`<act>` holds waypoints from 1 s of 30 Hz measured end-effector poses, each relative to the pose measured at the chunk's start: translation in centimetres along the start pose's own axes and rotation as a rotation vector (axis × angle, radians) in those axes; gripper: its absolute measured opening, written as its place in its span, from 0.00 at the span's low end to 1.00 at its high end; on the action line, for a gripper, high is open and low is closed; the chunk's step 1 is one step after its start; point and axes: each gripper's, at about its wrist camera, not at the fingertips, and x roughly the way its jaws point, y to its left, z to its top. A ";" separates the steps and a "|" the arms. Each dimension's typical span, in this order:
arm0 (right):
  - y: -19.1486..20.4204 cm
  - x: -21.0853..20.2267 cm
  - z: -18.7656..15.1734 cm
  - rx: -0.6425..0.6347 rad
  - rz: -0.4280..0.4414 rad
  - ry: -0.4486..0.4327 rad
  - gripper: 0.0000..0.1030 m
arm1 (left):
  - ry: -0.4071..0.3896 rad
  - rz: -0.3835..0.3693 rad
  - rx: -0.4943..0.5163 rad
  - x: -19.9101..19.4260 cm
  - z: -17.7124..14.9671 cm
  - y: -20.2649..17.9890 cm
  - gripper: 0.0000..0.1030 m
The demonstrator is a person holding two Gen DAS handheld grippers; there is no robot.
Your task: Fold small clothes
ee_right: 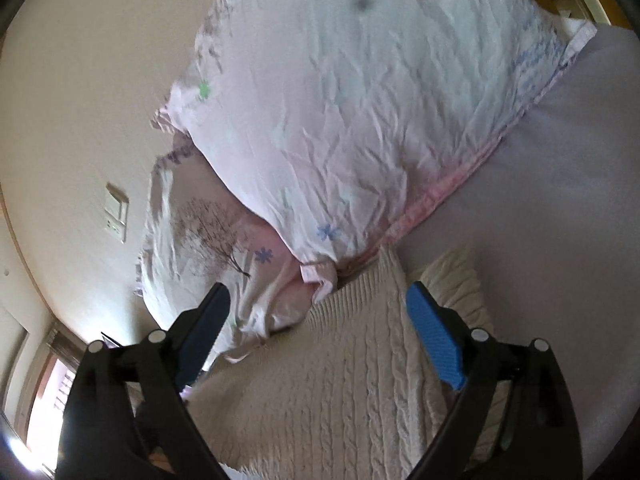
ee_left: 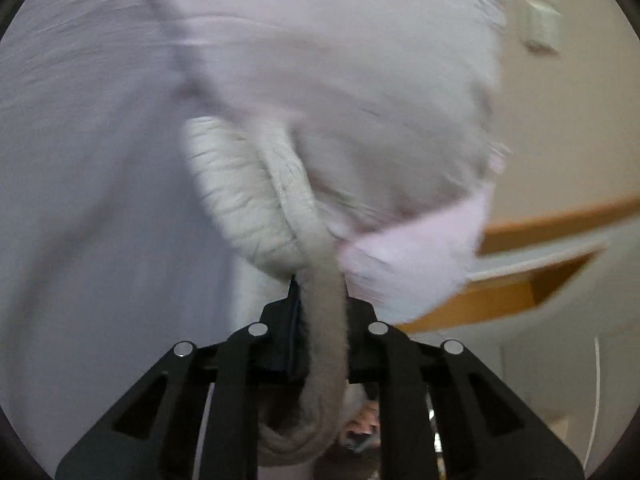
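While the left wrist view is smeared with motion blur, the left gripper (ee_left: pixel 320 304) is showing its black fingers pressed together on a ribbed, rolled edge of a cream knit sweater (ee_left: pixel 256 200), which is hanging across the lens in front of pale lilac bedding (ee_left: pixel 100 200). In the right wrist view, the right gripper (ee_right: pixel 316 320) is holding its blue-padded fingers (ee_right: pixel 436 340) spread wide apart, pinching nothing, above the same cable-knit sweater (ee_right: pixel 340 380), which is lying on the lilac sheet just beside a crumpled floral pillow (ee_right: pixel 340 100) near a cream wall (ee_right: pixel 80 80).
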 end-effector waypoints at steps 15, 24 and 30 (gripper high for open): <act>-2.1 -3.0 3.4 -0.036 -0.124 0.022 0.91 | 0.441 -0.063 0.425 26.0 -13.3 -14.4 0.15; -4.2 1.0 2.0 0.086 -0.134 0.300 0.96 | 0.198 0.208 0.460 16.5 -8.5 -11.1 0.43; -3.9 3.0 0.8 0.047 -0.156 0.382 0.97 | 0.272 0.316 0.427 15.9 -9.6 -7.4 0.47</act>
